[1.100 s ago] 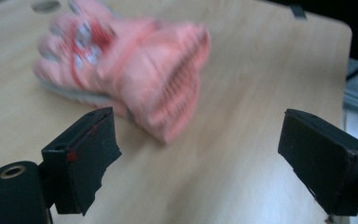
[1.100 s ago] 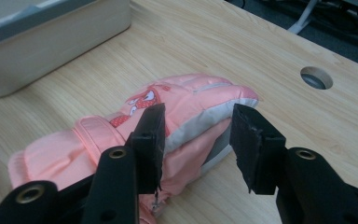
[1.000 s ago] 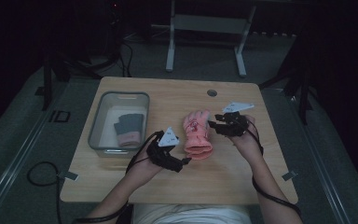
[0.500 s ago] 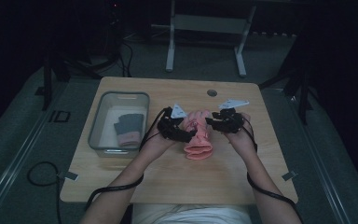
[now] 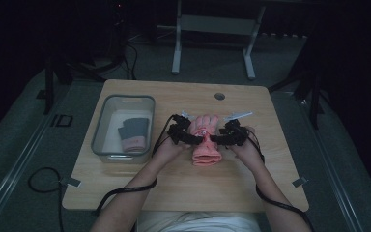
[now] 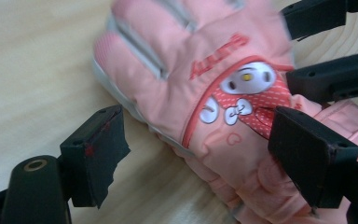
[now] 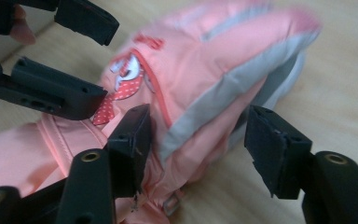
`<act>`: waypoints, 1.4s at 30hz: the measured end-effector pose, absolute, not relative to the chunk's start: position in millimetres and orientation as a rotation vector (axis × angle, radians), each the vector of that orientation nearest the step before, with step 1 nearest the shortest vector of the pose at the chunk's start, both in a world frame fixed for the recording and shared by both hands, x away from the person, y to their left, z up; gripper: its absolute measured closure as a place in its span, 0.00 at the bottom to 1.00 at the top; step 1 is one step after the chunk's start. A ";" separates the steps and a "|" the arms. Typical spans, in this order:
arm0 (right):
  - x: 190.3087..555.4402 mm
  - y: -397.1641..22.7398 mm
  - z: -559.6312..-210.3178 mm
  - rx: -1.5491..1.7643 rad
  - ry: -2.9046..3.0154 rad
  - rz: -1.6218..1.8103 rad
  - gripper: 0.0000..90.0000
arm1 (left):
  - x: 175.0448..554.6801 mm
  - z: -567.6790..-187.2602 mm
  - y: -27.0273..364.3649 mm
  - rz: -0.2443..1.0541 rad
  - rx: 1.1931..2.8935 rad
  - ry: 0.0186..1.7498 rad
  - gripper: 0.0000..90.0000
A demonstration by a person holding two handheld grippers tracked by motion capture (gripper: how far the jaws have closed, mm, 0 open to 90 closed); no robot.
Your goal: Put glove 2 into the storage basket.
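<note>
Pink glove is lying mid-table between both grippers; left gripper jaws closing, right gripper jaws opening, neither pinching yet; padded fabric is risking slipping or bunching.

Left gripper and right gripper point at each other, tips nearly meeting; the left's jaws have been closing, the right's opening, both gaping.

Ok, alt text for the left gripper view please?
A pink glove with a cartoon patch lies on the wooden table, between the open left gripper jaws. The right gripper reaches in from the upper right.
</note>
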State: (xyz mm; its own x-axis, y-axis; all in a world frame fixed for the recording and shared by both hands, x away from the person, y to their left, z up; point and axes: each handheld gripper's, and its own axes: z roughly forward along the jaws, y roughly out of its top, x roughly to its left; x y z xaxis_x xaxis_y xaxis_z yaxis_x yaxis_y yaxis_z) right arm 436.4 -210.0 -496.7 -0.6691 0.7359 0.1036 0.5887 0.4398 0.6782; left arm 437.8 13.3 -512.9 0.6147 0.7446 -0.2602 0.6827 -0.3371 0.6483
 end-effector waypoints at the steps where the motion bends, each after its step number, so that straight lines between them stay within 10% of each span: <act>1: 438.5 -211.3 -501.3 1.183 2.509 1.037 0.45 | 439.5 -518.1 12.1 0.071 2.088 1.135 0.21; 10: 454.3 -222.4 -522.6 1.393 2.634 1.054 0.45 | 451.5 -543.2 9.0 -0.154 1.996 1.224 0.16; 22: 446.9 -209.7 -522.2 1.470 2.581 1.083 0.77 | 447.4 -540.0 10.4 -0.226 1.910 1.165 0.74; 42: 427.5 -164.1 -434.4 1.268 2.441 1.282 0.77 | 429.7 -435.6 64.6 -0.027 1.910 1.069 0.76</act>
